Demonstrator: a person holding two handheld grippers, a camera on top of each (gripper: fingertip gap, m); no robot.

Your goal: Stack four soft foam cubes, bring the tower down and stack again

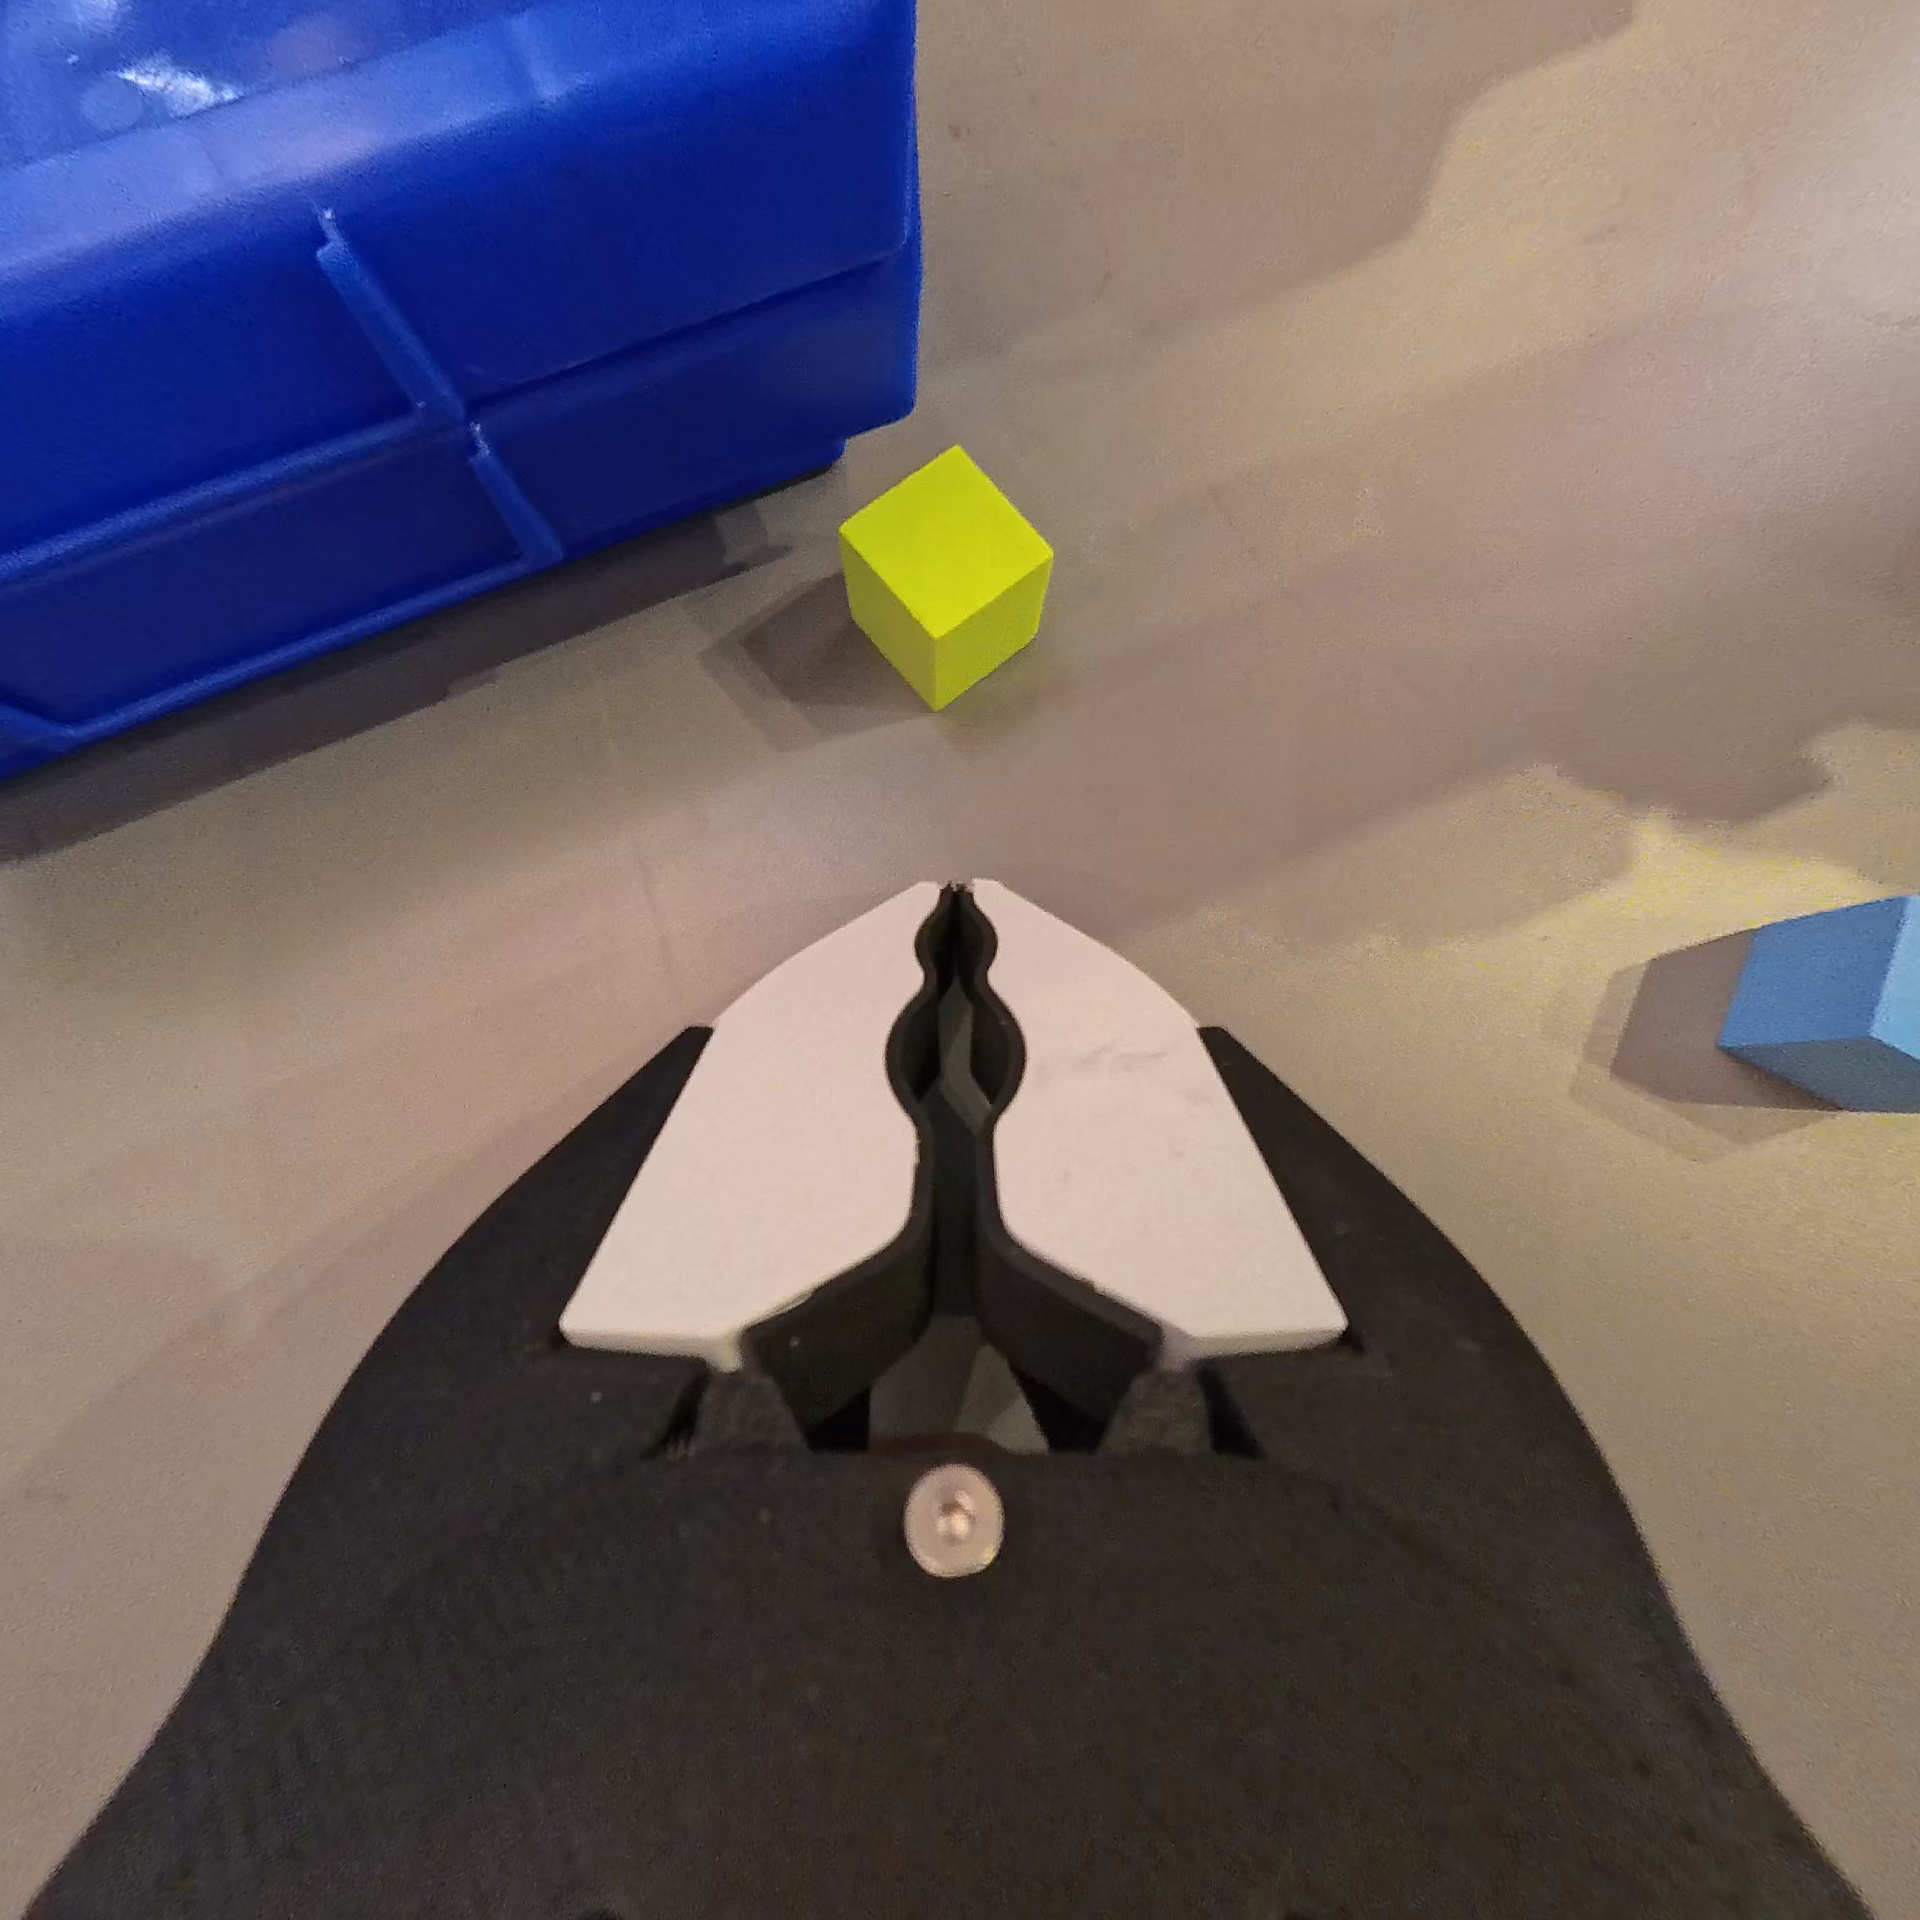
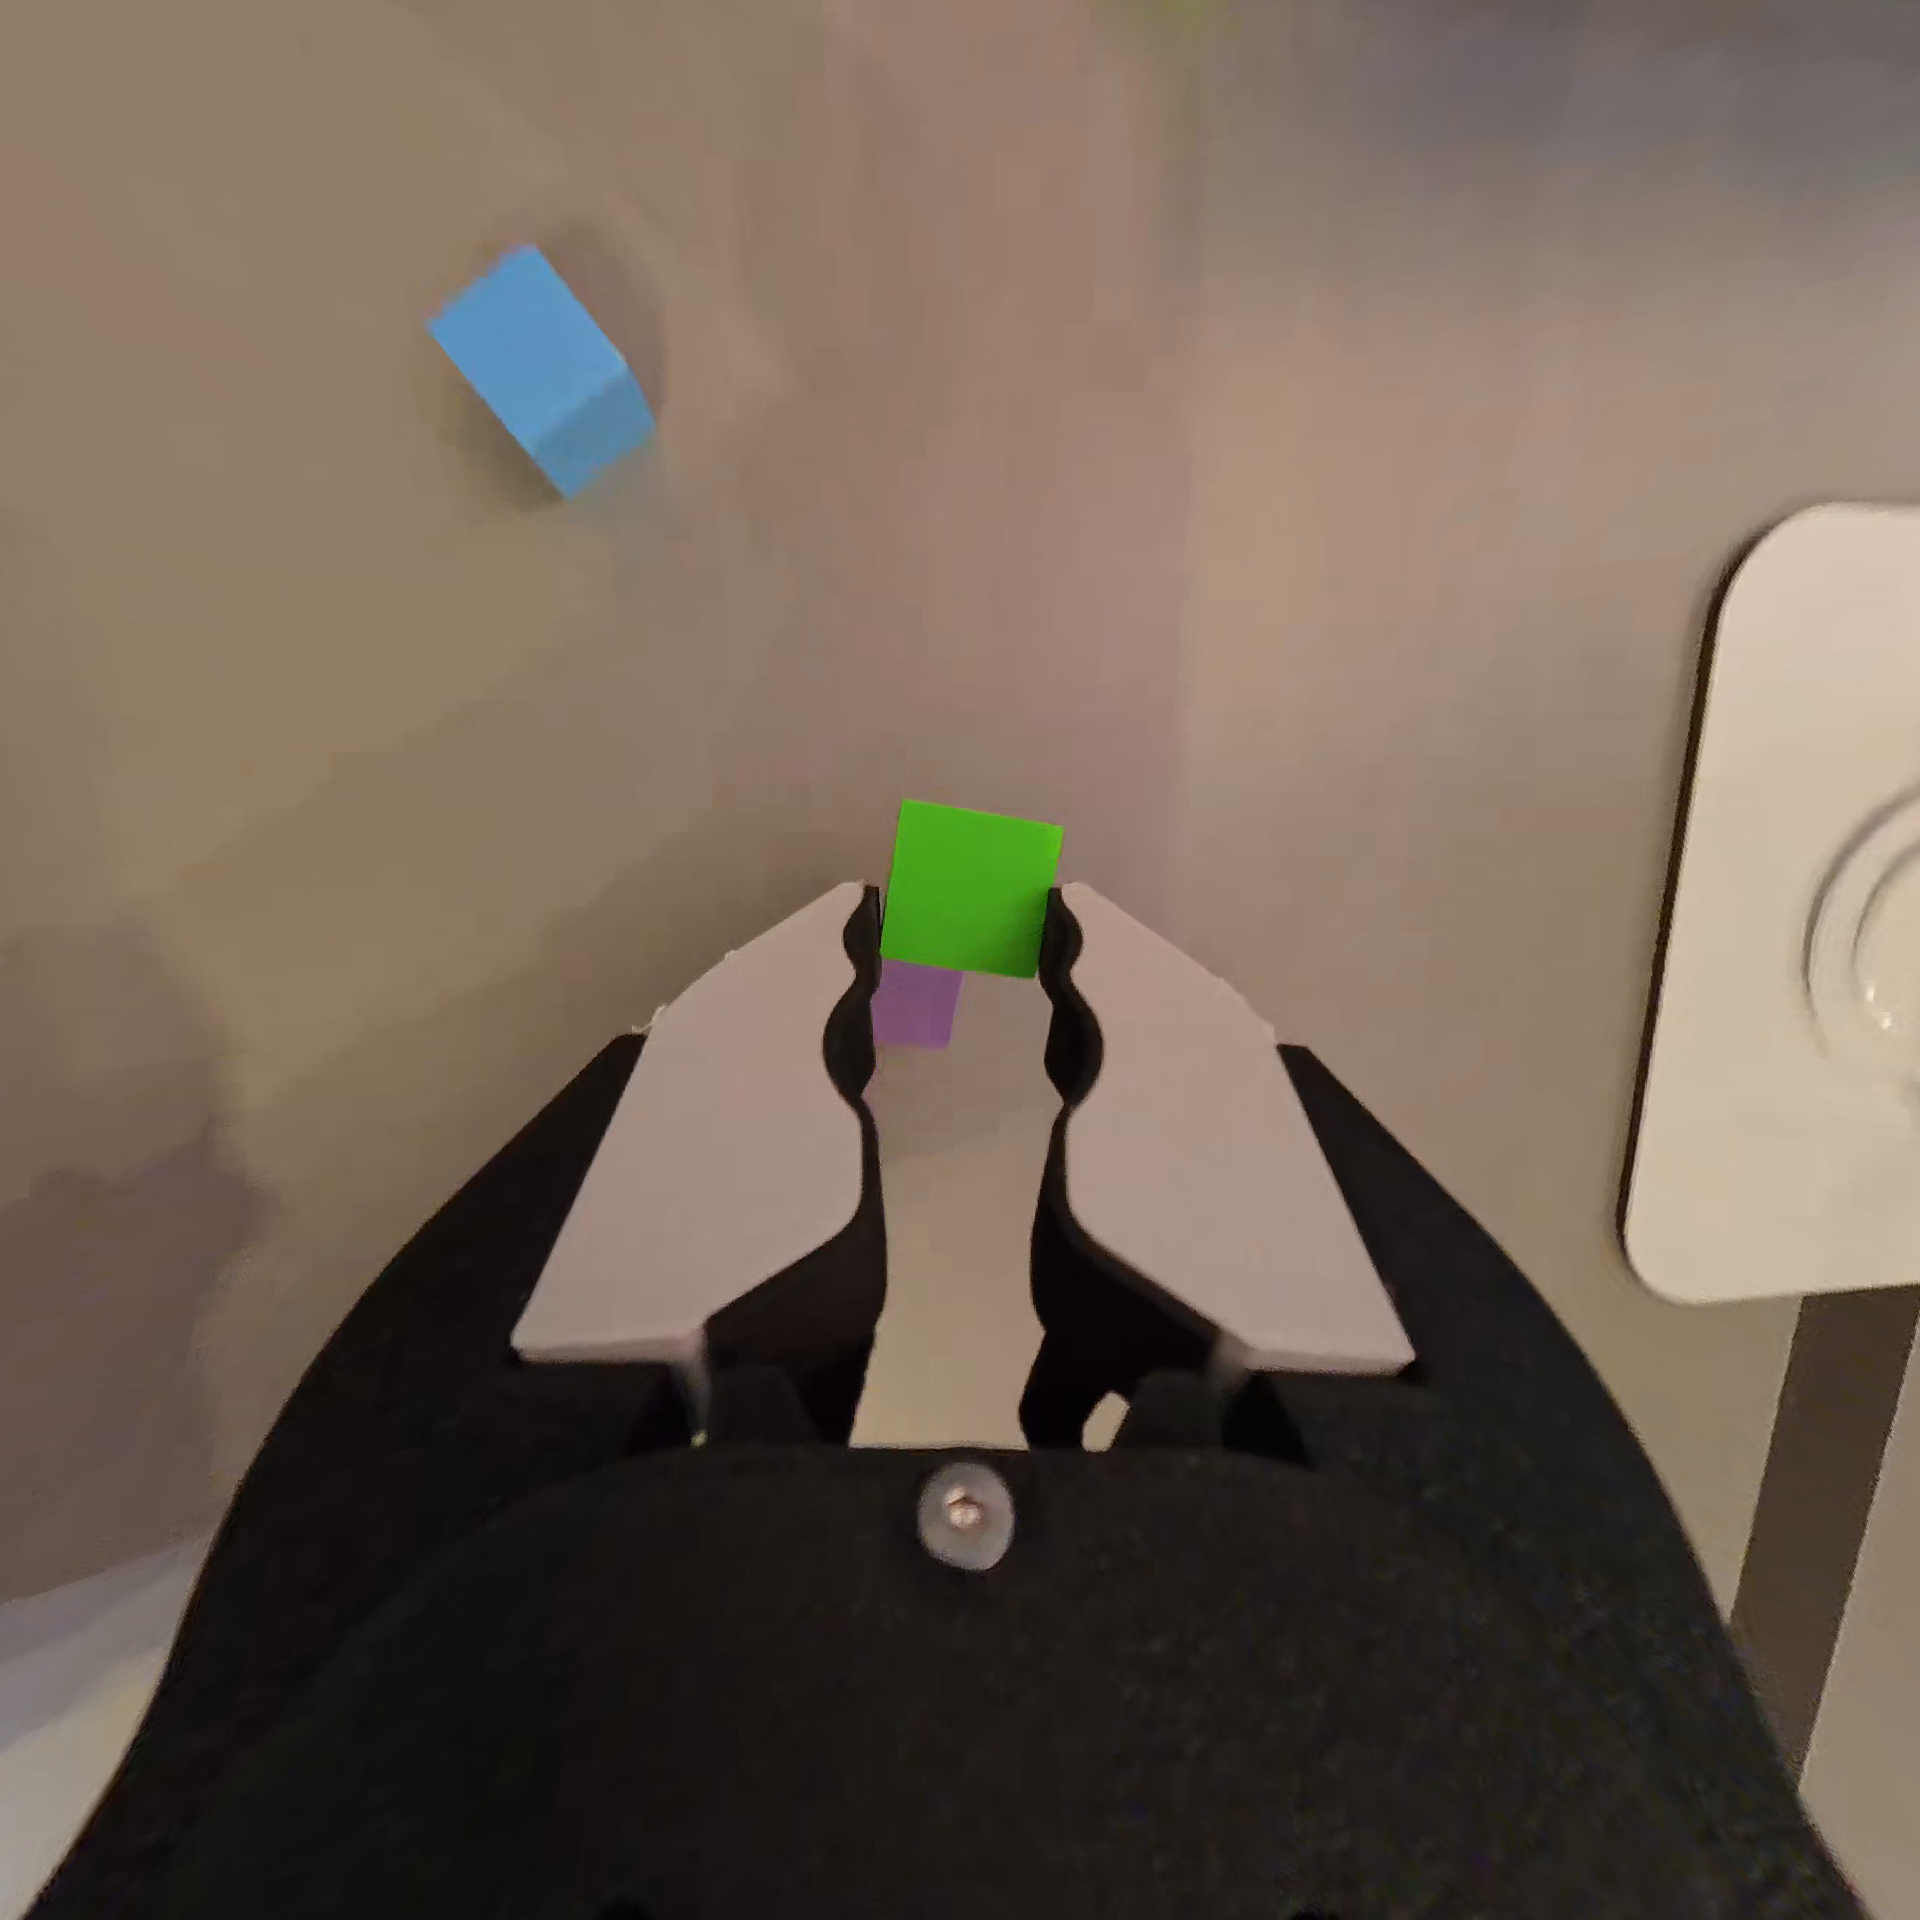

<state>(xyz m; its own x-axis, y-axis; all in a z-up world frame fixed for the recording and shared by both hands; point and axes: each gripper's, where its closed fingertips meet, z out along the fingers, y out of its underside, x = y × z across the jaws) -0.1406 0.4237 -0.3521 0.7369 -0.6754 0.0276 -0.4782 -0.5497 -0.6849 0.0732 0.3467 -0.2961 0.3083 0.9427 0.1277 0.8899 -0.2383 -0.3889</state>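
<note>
Grey matte table under warm, uneven light; soft shadows drift across it.

Left wrist view, near to far: left claw (image 1: 958,886) low at 6 o'clock, tips pressed together on nothing, idle. Ahead at 12 o'clock, well apart from the tips, a yellow-green cube (image 1: 943,577) stands upright on the table, just beside the corner of a blue plastic bin (image 1: 436,343) filling the 10 to 11 o'clock quarter. At 3 o'clock, cut by the frame edge, a blue cube (image 1: 1834,1003) sits alone.

Right wrist view, near to far: right claw (image 2: 964,914) pinches a green cube (image 2: 971,902), both dark pads against its side faces. Directly beneath, partly hidden by the green one, a purple cube (image 2: 914,1006); the green cube sits offset toward 3 o'clock from it. Whether the two touch cannot be told. Blue cube lies tilted at 10 o'clock, well apart. A white plate-like fixture (image 2: 1787,935) sits at 3 o'clock.

Judgement: stacking step in hand, second cube going onto the purple base; two cubes not yet stacked. Next move likely calls for nudging the green cube toward 9 o'clock until squared over purple, settling it, then spreading the pads gently, since foam may spring and shift. The blue or yellow-green cube would follow.
</note>
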